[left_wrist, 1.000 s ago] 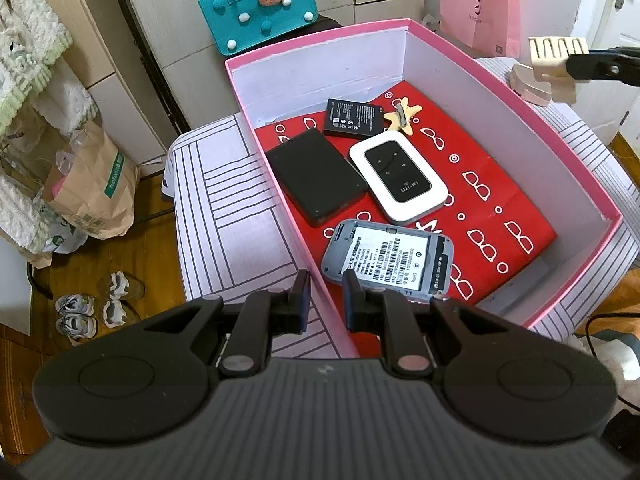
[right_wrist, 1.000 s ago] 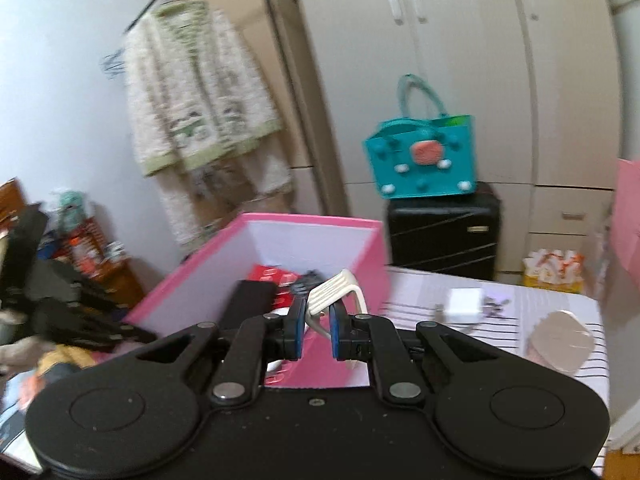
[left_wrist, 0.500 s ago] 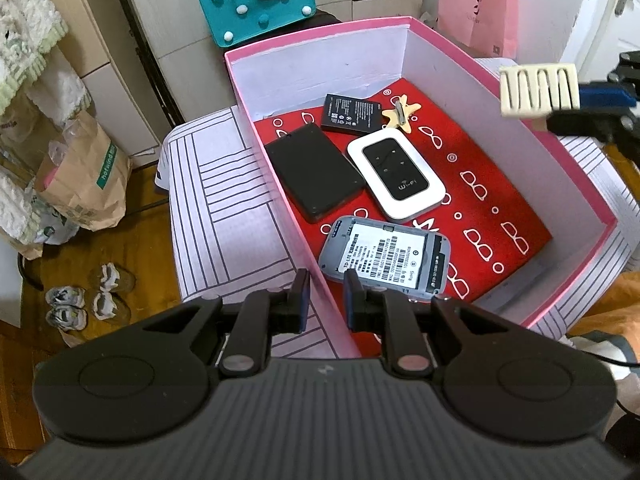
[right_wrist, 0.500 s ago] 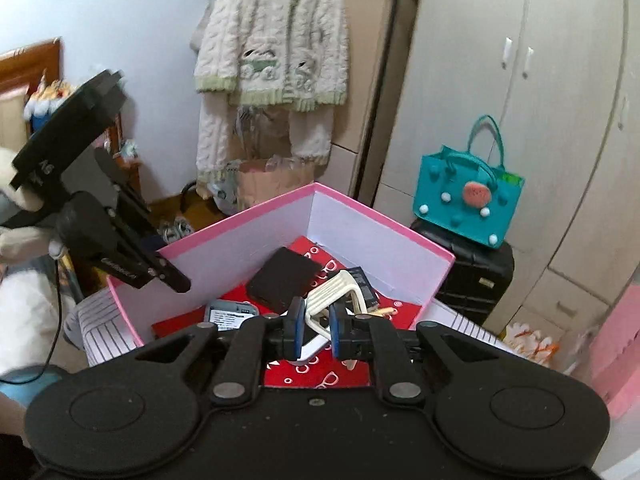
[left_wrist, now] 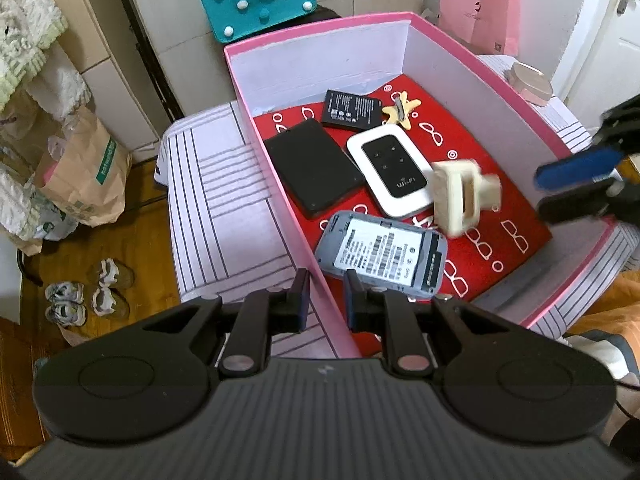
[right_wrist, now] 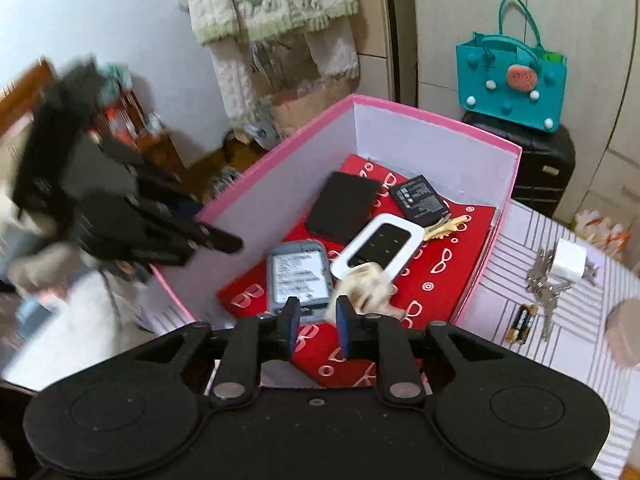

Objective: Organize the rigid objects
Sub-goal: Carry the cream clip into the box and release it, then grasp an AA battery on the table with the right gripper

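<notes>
A pink box (left_wrist: 472, 56) with a red patterned floor stands on the striped table. In it lie a black battery (left_wrist: 350, 109), a star-shaped clip (left_wrist: 402, 114), a white wifi router (left_wrist: 390, 170), a flat black cover (left_wrist: 312, 172) and a grey device (left_wrist: 384, 256) with a label. My left gripper (left_wrist: 324, 292) is shut on the box's near-left wall. A cream hair claw (left_wrist: 460, 196), blurred, falls free inside the box just over the router. My right gripper (right_wrist: 316, 312) is opening over the box, with nothing between its blue-padded fingers (left_wrist: 576, 164); the claw (right_wrist: 364, 284) is just beyond them.
On the striped table (right_wrist: 520, 240) right of the box lie a bunch of keys (right_wrist: 548, 280), a white charger (right_wrist: 570, 260) and small batteries (right_wrist: 522, 322). A teal bag (right_wrist: 512, 80) sits on a black suitcase behind. A paper bag (left_wrist: 84, 172) and shoes are on the floor at left.
The right gripper came in over the box with the cream claw, tilted down, and its jaws parted. The claw has left them and is dropping into the box. The left gripper kept still.
</notes>
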`<state>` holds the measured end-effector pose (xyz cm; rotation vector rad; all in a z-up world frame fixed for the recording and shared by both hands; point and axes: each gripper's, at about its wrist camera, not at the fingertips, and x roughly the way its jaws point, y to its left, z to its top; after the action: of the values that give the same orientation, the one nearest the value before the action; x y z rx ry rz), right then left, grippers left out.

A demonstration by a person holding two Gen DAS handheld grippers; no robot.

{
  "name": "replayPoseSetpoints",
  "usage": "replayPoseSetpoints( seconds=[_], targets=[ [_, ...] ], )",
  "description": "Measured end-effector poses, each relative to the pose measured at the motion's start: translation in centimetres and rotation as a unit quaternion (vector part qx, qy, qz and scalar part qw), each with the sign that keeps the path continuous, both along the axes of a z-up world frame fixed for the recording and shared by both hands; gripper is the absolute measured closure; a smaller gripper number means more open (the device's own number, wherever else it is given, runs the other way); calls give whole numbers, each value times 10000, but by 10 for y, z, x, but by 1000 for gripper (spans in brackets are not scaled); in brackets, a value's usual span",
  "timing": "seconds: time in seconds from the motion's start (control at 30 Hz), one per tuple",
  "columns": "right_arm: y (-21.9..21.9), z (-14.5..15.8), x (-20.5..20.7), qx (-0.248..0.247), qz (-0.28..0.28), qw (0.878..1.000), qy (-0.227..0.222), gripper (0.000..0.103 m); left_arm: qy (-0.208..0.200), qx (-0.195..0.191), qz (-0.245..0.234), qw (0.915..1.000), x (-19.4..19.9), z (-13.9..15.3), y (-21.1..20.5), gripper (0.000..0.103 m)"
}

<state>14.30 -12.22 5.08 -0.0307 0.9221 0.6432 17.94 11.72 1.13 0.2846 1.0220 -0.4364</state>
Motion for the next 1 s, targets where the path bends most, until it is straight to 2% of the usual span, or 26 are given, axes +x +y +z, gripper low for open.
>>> replayPoseSetpoints(
  seconds=[0.13,0.27,0.4,0.5,0.6,0.7,0.83,0.87,0.9,1.0],
  targets=[
    [-23,16,-11,233,-336,9986,-327,74,78,25,45,10000,-2,-4,-1,87],
    [-64,28,-22,407,-945,9926,-639,69,154,-20,123,9998,-1,-7,0,87],
    [-112,24,-13,706,-1609,9825,-612,68,187,-24,235,9995,0,-7,-1,88],
    [-141,9,1,953,-1952,9751,-442,68,165,86,261,9995,-1,-6,-4,90],
    [-157,-11,13,996,-2123,9718,-247,67,253,119,313,9991,1,-5,-5,90],
    [-159,-33,21,736,-2063,9757,-79,61,370,88,336,9987,4,-4,-4,90],
    [-151,-58,27,523,-1886,9806,-63,61,370,7,498,9981,10,0,-3,90],
    [-147,-65,29,525,-1846,9813,-122,64,341,-38,574,9978,12,1,-2,90],
    [-143,-72,32,524,-1835,9815,-160,72,329,-108,670,9972,15,2,0,91],
    [-134,-89,46,380,-1883,9811,-235,89,289,-281,846,9956,20,4,3,91]
  ],
)
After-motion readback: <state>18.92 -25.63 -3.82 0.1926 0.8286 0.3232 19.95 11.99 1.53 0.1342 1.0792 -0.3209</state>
